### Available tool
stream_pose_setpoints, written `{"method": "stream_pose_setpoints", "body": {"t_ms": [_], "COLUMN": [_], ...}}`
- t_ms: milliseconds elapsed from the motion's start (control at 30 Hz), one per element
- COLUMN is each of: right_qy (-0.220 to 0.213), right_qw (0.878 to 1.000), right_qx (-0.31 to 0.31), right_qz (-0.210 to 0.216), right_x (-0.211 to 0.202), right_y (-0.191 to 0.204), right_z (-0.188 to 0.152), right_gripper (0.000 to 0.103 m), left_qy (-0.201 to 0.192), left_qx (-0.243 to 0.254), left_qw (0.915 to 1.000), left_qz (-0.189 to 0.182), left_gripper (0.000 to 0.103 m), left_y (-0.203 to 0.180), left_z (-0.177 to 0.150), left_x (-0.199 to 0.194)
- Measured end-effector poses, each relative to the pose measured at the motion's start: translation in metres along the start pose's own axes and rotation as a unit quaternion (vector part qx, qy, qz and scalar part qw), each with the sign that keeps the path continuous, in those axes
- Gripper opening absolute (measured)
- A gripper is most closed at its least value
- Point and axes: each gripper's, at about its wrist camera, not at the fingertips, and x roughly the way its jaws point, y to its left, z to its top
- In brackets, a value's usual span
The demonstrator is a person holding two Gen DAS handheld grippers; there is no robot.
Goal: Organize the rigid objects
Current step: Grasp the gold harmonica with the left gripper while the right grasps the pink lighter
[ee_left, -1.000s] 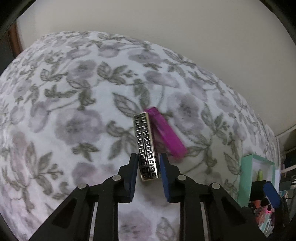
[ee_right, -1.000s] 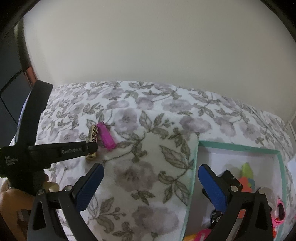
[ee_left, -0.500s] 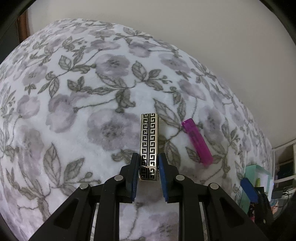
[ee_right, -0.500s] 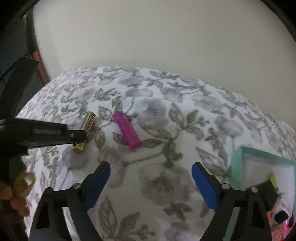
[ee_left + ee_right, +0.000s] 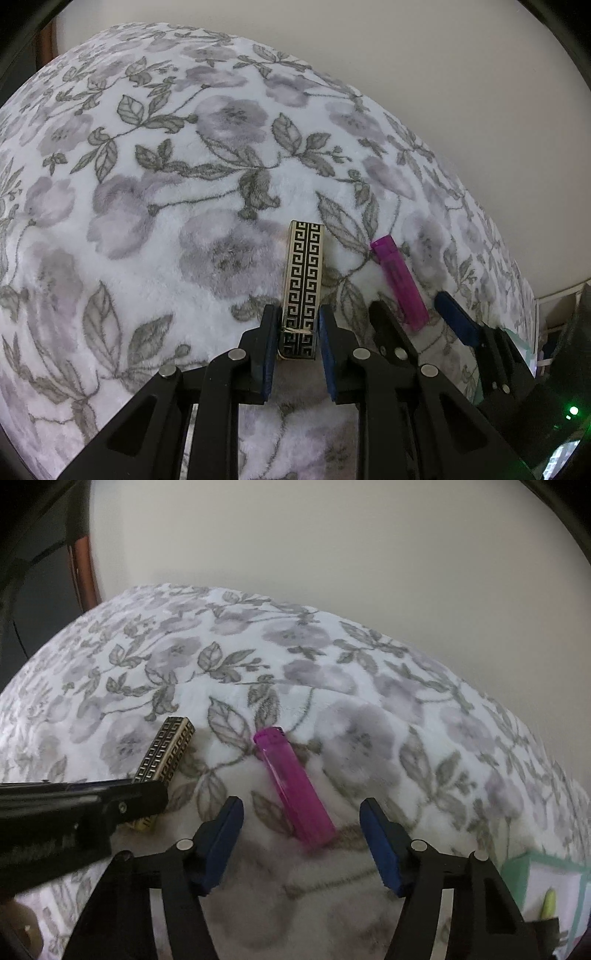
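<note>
The gold lighter with the black Greek-key pattern [image 5: 303, 284] lies on the floral blanket [image 5: 147, 206], its near end clamped between the blue pads of the left gripper [image 5: 297, 332], whose fingers [image 5: 267, 347] are nearly shut on it. Just to its right lies the translucent magenta lighter [image 5: 295, 786], slanted, apart from the gold one. The right gripper [image 5: 301, 845] straddles the magenta lighter's near end; its fingers [image 5: 380, 845] are closing, with the lighter between them and gaps still on both sides.

Pale lettering runs along the side of the left gripper in the right wrist view, too blurred to read. Neither lighter shows a readable brand.

Only the right wrist view shows the mint-edged white tray [image 5: 517, 871] at lower right, with a yellow-green item [image 5: 548, 902] in it, and a reddish-brown wooden post [image 5: 83, 572] at upper left. Only the left wrist view shows a green indicator light [image 5: 573, 410] at its lower right. Both show a plain cream wall [image 5: 406, 74] behind the blanket.
</note>
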Motion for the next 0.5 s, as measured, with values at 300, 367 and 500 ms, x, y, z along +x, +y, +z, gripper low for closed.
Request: {"method": "stream_pose_setpoints", "body": {"t_ms": [300,367,500], "right_qy": [0.003,0.002,0.006], "right_qw": [1.000,1.000,1.000], "right_qx": [-0.007,-0.007,-0.013], "right_qz": [0.017,0.023,0.025], "right_x": [0.0058,0.0043,-0.0007], "right_y": [0.0078,0.0083,0.0088], "right_z": [0.0080,0.0056,-0.0005], "right_gripper": [0.029,0.023,0.021], "left_qy": [-0.002,-0.004,-0.012], "left_qx": [-0.014,-0.016,-0.013], "left_qw": [0.9999,0.9998,0.9998], "left_qz": [-0.009,-0.010,-0.004], "left_gripper": [0.024,0.024,0.024], "left_y": [0.0035,0.0035,0.0015], "left_z": [-0.0003,-0.0002,-0.0013], "left_x": [-0.0008,-0.0008,-0.0017]}}
